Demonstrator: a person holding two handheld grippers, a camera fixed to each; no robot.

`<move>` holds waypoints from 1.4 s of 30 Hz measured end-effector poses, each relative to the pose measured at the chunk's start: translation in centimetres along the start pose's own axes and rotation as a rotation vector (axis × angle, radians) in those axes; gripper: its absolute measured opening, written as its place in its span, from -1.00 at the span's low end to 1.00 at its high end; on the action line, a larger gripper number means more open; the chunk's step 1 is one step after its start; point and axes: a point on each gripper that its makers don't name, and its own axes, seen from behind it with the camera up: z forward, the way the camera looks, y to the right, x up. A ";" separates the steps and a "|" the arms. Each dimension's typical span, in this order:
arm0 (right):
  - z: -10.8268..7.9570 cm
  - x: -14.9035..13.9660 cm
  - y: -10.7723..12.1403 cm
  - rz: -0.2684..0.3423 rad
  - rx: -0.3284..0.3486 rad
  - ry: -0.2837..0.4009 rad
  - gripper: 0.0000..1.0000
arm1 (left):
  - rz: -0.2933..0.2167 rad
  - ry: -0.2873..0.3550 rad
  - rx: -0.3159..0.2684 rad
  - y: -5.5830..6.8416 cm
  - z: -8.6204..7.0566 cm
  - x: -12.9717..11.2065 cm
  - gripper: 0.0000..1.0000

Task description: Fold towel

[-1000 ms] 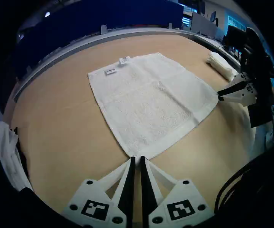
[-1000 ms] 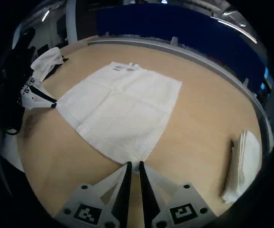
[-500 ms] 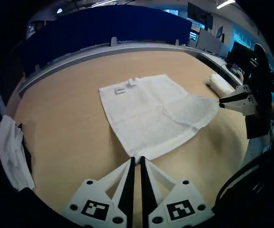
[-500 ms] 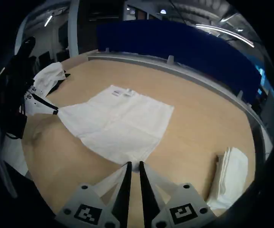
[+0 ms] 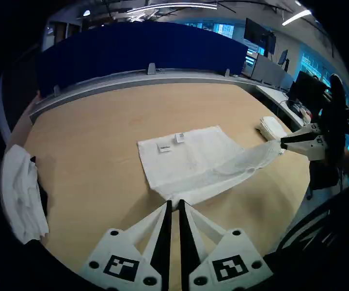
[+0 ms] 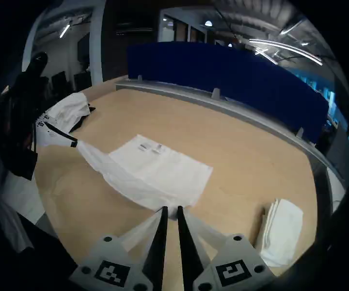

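Both near corners of the towel [image 5: 194,160] sit pinched in left tongs [image 5: 174,206] and right tongs [image 6: 170,211]; first fold barely begun.

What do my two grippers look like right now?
The left gripper and right gripper match: white braced fingers with thin black inner pads, tapering to points. Each finger base carries a square black-and-white tag. The person wears dark clothing.

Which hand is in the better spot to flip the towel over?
Neither alone, probably: the left gripper and the right gripper each pinch a lifted near corner of the towel, so both should swing together toward the edge with the tags.
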 end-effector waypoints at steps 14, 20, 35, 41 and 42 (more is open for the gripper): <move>-0.3 0.6 0.2 -0.026 0.001 -0.005 -0.70 | -0.023 0.014 -0.001 0.1 0.0 0.6 -0.80; 1.4 1.4 1.5 -0.043 -0.007 -0.013 -0.70 | -0.029 0.028 0.011 -0.8 1.5 2.2 -0.80; 7.9 3.4 5.3 -0.040 -0.026 -0.050 -0.70 | -0.031 0.017 0.035 -3.8 7.9 5.5 -0.80; 10.0 2.3 6.0 -0.020 -0.023 -0.087 -0.71 | -0.026 -0.015 0.033 -4.3 10.1 4.8 -0.80; 10.4 2.1 6.1 -0.014 -0.025 -0.092 -0.71 | -0.028 -0.018 0.030 -4.3 10.4 4.7 -0.80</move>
